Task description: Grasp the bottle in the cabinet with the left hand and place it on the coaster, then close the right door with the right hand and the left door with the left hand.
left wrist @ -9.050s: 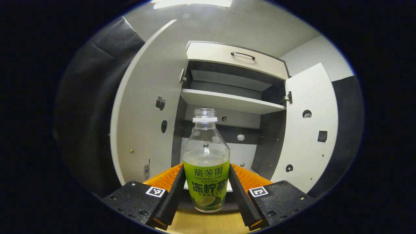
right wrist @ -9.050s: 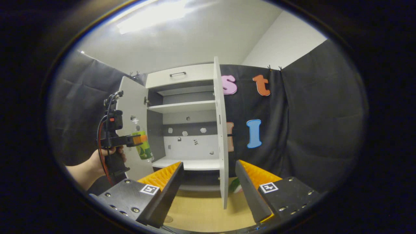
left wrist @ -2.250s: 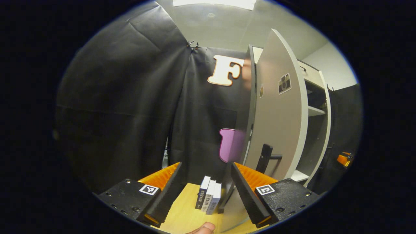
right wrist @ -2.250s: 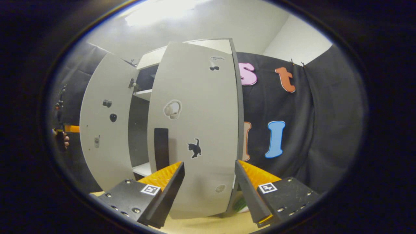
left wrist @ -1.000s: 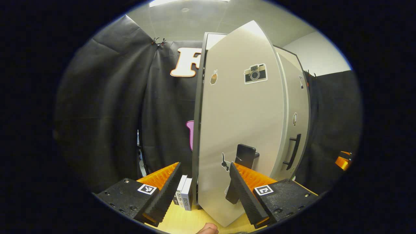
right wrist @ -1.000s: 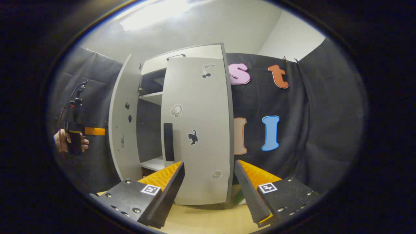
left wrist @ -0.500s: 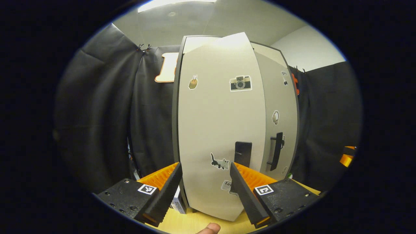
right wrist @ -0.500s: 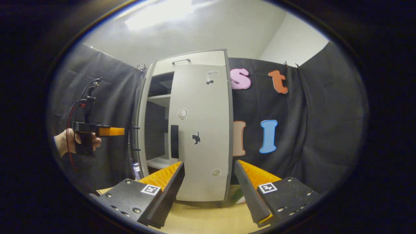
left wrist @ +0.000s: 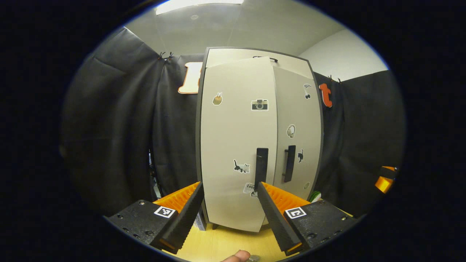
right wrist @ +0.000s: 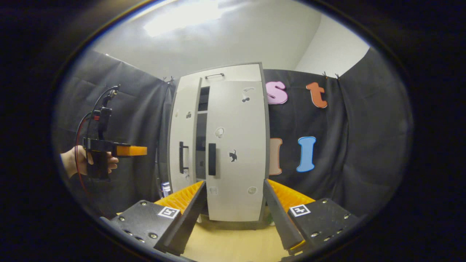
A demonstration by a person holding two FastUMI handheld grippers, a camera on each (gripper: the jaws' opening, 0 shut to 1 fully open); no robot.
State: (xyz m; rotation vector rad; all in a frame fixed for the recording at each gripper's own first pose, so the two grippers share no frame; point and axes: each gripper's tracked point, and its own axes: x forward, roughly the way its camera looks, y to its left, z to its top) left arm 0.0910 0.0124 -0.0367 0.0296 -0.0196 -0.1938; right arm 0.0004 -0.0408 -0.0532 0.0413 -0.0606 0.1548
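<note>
Hanging on its hinges, the left door (right wrist: 184, 145) stood a crack short of the cabinet (left wrist: 233, 58) front, with the right door (right wrist: 236, 153) shut beside it. It looked a stiff, light panel, best pushed flat near its handle (left wrist: 261, 164). Both the left tongs (left wrist: 229, 209) and the right tongs (right wrist: 235, 207) were spread and pinched nothing.

The right door (right wrist: 236, 145) was seen shut; the left door (right wrist: 184, 145) stood slightly ajar, the left gripper (right wrist: 133, 150) held beside it.
</note>
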